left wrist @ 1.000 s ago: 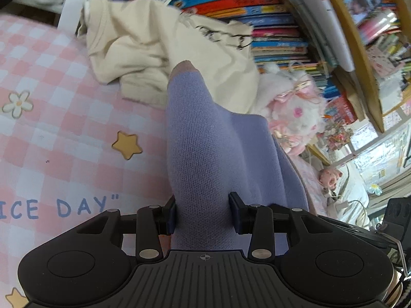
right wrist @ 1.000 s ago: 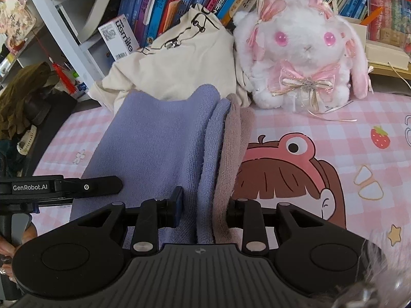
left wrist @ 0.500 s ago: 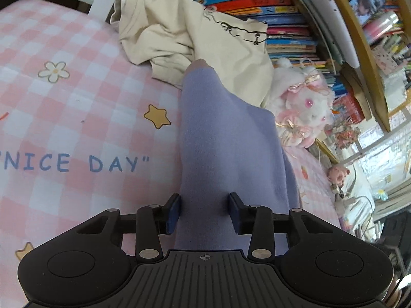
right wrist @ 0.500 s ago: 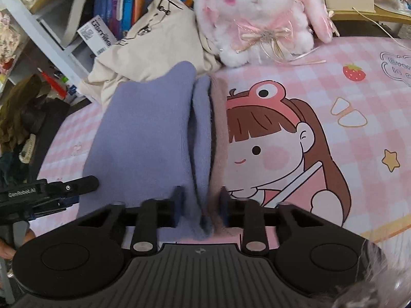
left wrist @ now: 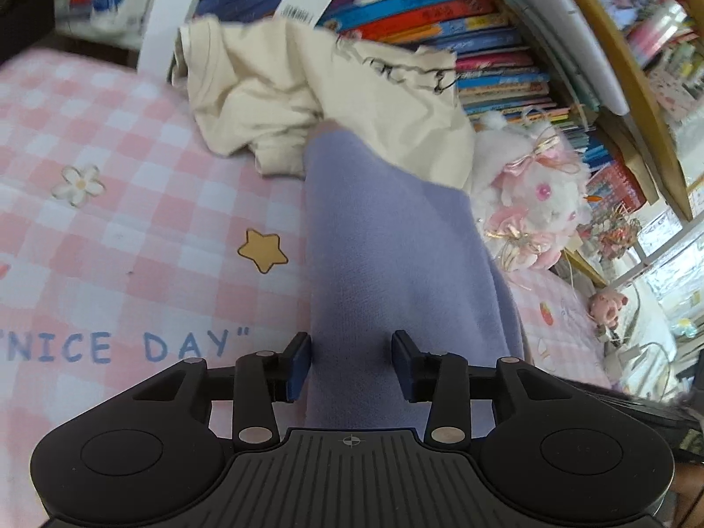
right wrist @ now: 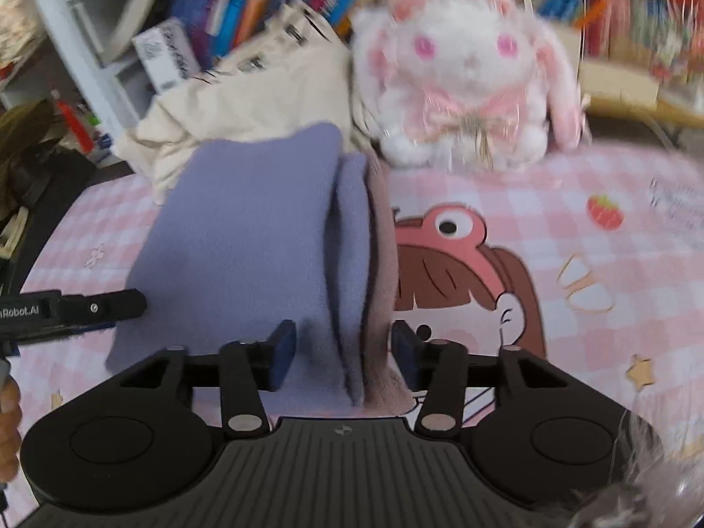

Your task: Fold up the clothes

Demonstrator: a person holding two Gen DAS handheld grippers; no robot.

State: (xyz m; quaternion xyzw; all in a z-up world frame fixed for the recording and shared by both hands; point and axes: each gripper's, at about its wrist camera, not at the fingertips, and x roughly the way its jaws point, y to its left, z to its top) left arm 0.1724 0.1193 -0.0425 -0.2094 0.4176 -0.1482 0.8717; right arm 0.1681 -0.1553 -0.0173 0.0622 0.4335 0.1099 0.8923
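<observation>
A folded lavender knit cloth (left wrist: 387, 242) lies lengthwise on the pink checked mat (left wrist: 110, 242). My left gripper (left wrist: 350, 365) is shut on its near end, and the cloth fills the gap between the pads. In the right wrist view the same cloth (right wrist: 246, 237) shows stacked layers with a pinkish-brown one along its right edge. My right gripper (right wrist: 339, 352) stands open around that layered edge. The left gripper (right wrist: 88, 308) shows there at the cloth's left side.
A crumpled cream garment (left wrist: 308, 101) lies just beyond the cloth, against a shelf of books (left wrist: 431, 13). A white and pink plush rabbit (right wrist: 466, 70) sits at the back right. The printed mat (right wrist: 572, 202) extends to the right. A hand (right wrist: 9, 409) shows at the left edge.
The right gripper's fingers have spread apart and let go of the layered edge they were pinching. Both views shifted and the cloth has settled on the mat. The left gripper's gap is unchanged.
</observation>
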